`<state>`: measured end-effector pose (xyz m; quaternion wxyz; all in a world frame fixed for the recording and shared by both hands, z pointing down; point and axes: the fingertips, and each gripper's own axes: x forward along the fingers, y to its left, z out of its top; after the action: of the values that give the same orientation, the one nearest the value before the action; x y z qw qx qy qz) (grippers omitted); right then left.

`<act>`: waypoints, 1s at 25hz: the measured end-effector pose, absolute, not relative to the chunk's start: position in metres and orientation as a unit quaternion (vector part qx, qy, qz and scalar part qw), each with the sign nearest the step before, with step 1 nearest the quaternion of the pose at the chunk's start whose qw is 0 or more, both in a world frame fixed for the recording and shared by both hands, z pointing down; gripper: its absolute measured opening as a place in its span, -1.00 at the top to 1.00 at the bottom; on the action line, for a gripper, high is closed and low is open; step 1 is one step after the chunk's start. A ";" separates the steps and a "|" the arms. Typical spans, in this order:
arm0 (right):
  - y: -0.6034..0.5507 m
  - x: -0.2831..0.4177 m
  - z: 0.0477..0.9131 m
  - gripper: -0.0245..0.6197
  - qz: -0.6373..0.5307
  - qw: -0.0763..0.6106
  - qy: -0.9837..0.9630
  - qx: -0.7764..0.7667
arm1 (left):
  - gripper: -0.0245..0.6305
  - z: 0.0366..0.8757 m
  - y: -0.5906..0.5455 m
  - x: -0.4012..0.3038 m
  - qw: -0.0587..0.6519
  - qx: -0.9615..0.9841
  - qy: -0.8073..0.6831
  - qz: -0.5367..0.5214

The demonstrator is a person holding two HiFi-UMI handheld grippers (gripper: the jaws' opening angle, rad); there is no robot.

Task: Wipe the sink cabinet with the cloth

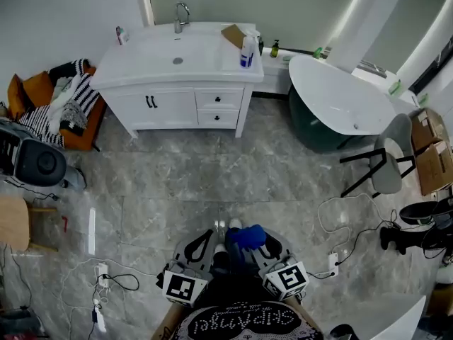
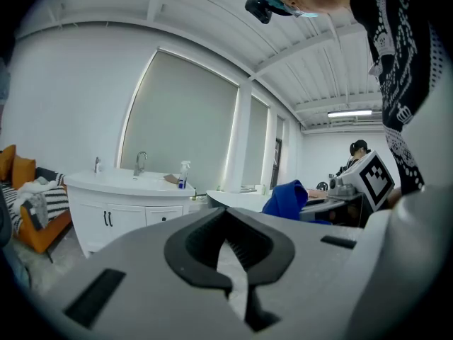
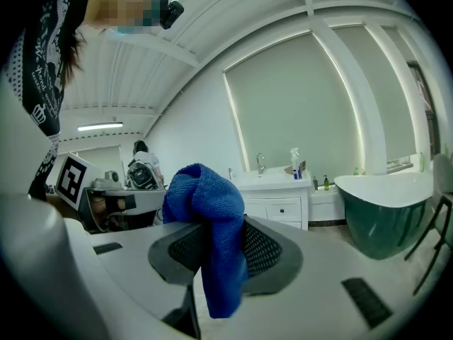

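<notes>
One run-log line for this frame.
phase: pre-wipe | left gripper: shut, empty | right gripper: shut on blue cloth | sink cabinet: across floor, no contact

A grey chair (image 1: 388, 168) stands beside a white bathtub (image 1: 340, 101); striped clothes (image 1: 86, 94) cover an orange seat (image 1: 32, 88).

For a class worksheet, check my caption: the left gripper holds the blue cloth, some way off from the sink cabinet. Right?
No: the right gripper holds the cloth, as the right gripper view shows; the left gripper is shut on nothing. The sink cabinet is indeed some way off.
</notes>
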<state>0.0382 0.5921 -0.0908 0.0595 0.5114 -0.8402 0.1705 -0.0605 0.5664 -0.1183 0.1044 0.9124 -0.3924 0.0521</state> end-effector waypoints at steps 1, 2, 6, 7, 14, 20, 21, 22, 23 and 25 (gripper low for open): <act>0.586 0.039 -0.089 0.57 0.173 0.061 -0.841 0.508 | 0.93 -0.116 0.562 -0.059 0.108 0.911 -0.394 0.054; 0.580 0.040 -0.088 0.57 0.176 0.062 -0.843 0.505 | 0.93 -0.114 0.557 -0.057 0.112 0.910 -0.396 0.055; 0.547 0.045 -0.086 0.57 0.172 0.058 -0.853 0.490 | 0.93 -0.112 0.528 -0.050 0.116 0.907 -0.400 0.064; 0.536 0.047 -0.086 0.57 0.169 0.054 -0.855 0.488 | 0.93 -0.113 0.517 -0.048 0.113 0.906 -0.403 0.062; 0.452 0.076 -0.098 0.57 0.154 0.028 -0.860 0.486 | 0.93 -0.130 0.438 -0.024 0.083 0.907 -0.409 0.049; 0.414 0.093 -0.106 0.57 0.141 0.029 -0.867 0.476 | 0.93 -0.141 0.395 0.001 0.068 0.911 -0.405 0.038; 0.408 0.096 -0.104 0.57 0.139 0.032 -0.867 0.478 | 0.93 -0.141 0.389 0.004 0.068 0.911 -0.406 0.034; 0.403 0.100 -0.103 0.57 0.138 0.036 -0.866 0.480 | 0.93 -0.141 0.384 0.007 0.069 0.910 -0.407 0.030; 0.400 0.103 -0.102 0.57 0.137 0.038 -0.864 0.482 | 0.93 -0.141 0.380 0.009 0.070 0.910 -0.407 0.029; 0.396 0.107 -0.104 0.57 0.139 0.039 -0.862 0.486 | 0.93 -0.142 0.376 0.012 0.067 0.911 -0.406 0.032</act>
<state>0.1070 0.3958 -0.1037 0.0388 0.4858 -0.8621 0.1387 0.0116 0.3764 -0.1419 0.0670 0.9110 -0.4057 0.0318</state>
